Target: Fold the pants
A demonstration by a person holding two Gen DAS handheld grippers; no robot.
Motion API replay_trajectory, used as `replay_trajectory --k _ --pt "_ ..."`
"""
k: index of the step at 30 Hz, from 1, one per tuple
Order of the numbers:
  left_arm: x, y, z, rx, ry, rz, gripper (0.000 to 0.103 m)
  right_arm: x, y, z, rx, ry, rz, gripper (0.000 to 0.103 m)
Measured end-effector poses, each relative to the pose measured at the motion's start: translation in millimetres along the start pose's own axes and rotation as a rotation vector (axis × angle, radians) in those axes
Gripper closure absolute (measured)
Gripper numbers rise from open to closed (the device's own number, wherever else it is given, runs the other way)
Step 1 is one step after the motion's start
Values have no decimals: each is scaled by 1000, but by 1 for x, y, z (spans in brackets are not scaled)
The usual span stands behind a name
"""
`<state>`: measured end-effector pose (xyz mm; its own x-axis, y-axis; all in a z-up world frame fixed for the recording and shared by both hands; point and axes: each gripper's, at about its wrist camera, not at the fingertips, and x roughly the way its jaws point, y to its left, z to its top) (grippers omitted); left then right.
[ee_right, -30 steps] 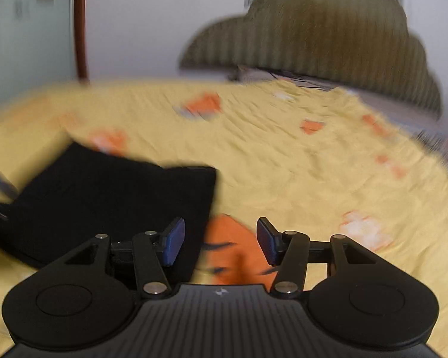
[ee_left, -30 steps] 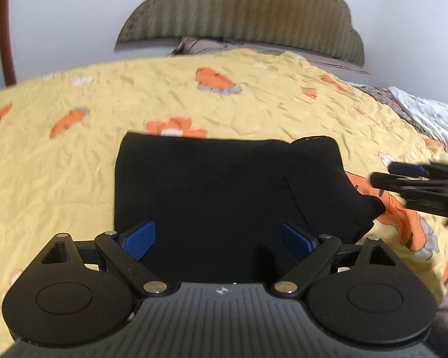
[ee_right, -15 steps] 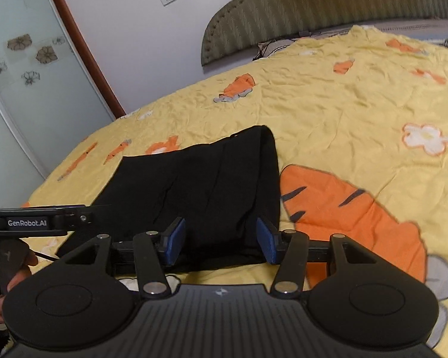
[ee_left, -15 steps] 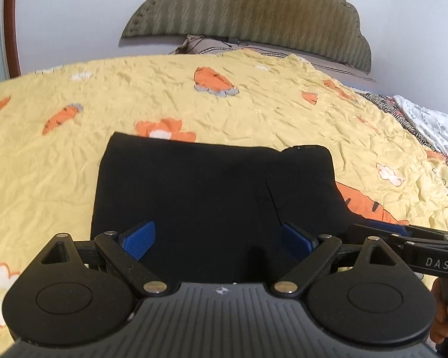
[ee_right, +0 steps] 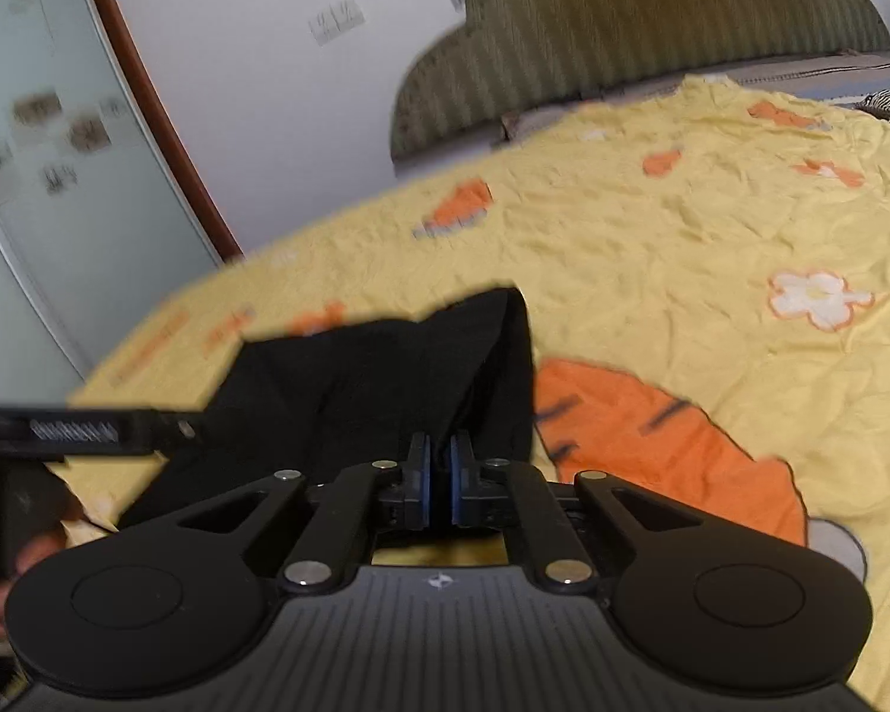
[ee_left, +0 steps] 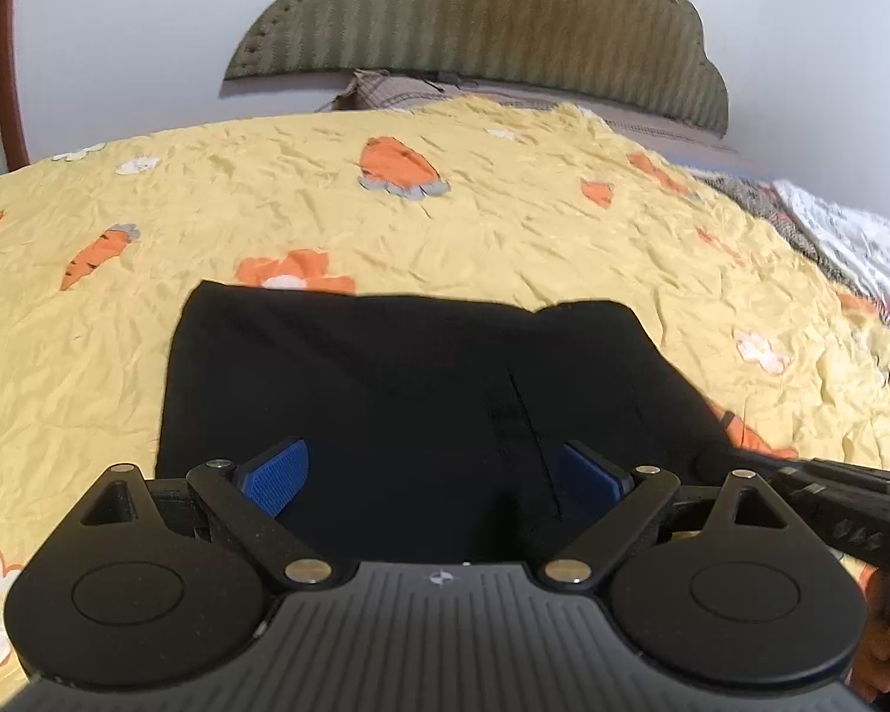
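Yellow carrot-print bedspread (ee_left: 504,225) under black pants (ee_left: 397,391).

A bed fills the room, under a creased yellow cover (ee_left: 504,225) printed with orange carrots and white flowers. At 12 o'clock stands a scalloped olive headboard (ee_left: 492,18), ribbed, against a plain white wall (ee_left: 124,29). At 9 o'clock in the right wrist view, a frosted glass panel (ee_right: 35,178) sits in a red-brown frame (ee_right: 160,118). At 3 o'clock in the left wrist view lies patterned white bedding (ee_left: 848,237).
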<state>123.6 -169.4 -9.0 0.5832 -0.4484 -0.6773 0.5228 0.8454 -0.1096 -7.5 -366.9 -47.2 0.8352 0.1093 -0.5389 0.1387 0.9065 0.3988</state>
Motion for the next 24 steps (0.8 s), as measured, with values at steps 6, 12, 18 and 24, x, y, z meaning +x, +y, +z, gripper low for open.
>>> replay_trajectory --k 6,12,18,24 --pt "12 -6 1 29 30 14 10 -4 -3 11 8 2 -2 91" --pt "26 -10 15 23 33 3 10 32 11 61 -170 -4 17 91" --pt "57 -18 18 62 77 76 12 121 10 82 -253 115 -69 91" --pt "42 -15 12 54 36 43 6 80 20 82 -246 37 -36 91"
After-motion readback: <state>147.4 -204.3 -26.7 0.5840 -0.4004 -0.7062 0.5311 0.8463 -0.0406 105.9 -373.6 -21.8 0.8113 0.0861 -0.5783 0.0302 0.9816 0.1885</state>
